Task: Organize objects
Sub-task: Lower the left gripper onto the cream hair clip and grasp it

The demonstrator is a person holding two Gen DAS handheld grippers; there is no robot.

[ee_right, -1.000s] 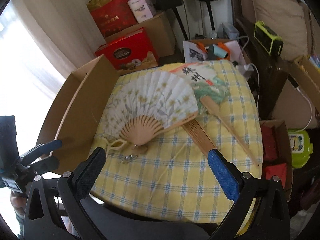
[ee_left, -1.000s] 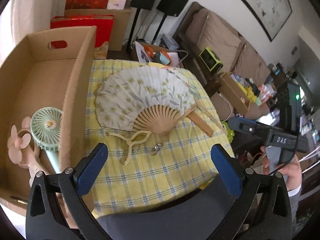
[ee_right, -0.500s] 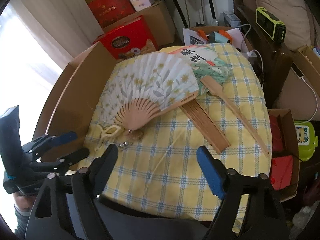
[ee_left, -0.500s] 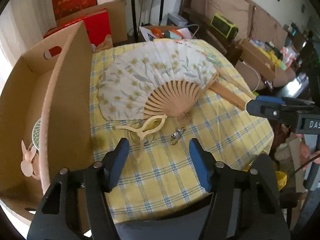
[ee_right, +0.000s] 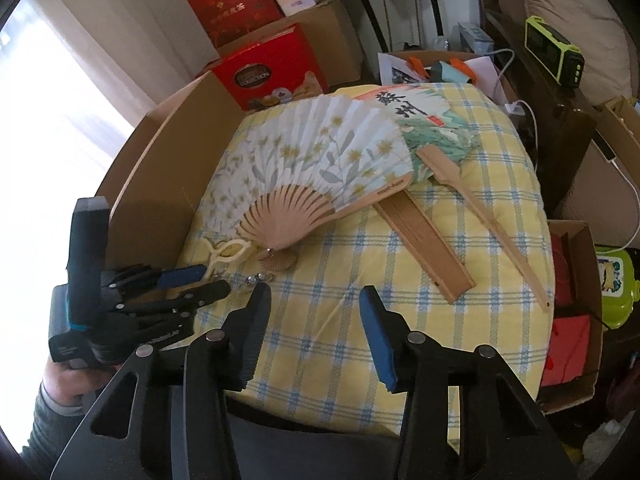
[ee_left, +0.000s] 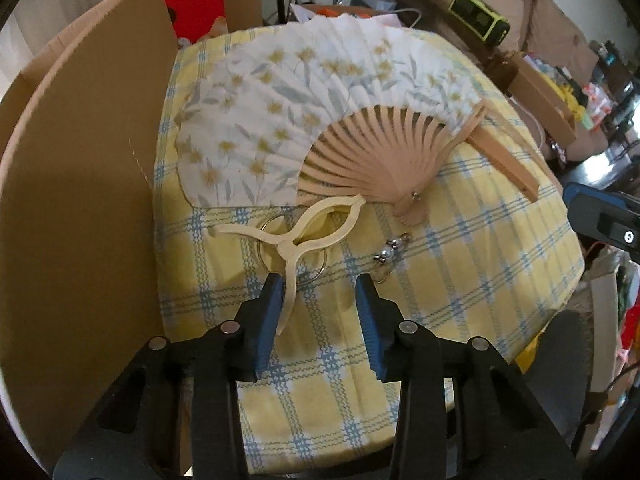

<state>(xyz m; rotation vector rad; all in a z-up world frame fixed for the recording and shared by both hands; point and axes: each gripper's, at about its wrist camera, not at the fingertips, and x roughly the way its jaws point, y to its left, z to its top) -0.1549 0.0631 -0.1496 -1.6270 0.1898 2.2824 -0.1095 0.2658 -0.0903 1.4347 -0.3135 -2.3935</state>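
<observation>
Open folding fan [ee_left: 320, 120]: matt pleated floral paper on smooth pale wooden ribs. Yellow-and-blue checked tablecloth [ee_left: 460, 280]: woven cloth. Cream looped clip [ee_left: 296, 240]: smooth plastic. Brown box wall [ee_left: 80, 200]: matt cardboard.

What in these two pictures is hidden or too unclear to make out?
- Inside of the cardboard box: left wrist view, its own near wall hides whatever it holds.
- Painted fan: right wrist view, the open floral fan covers part; the left wrist view does not show it.
- Cream clip: whether the left gripper, whose jaws have just been closing, touches its stem cannot be told.
- Small beads: too small to identify.
</observation>
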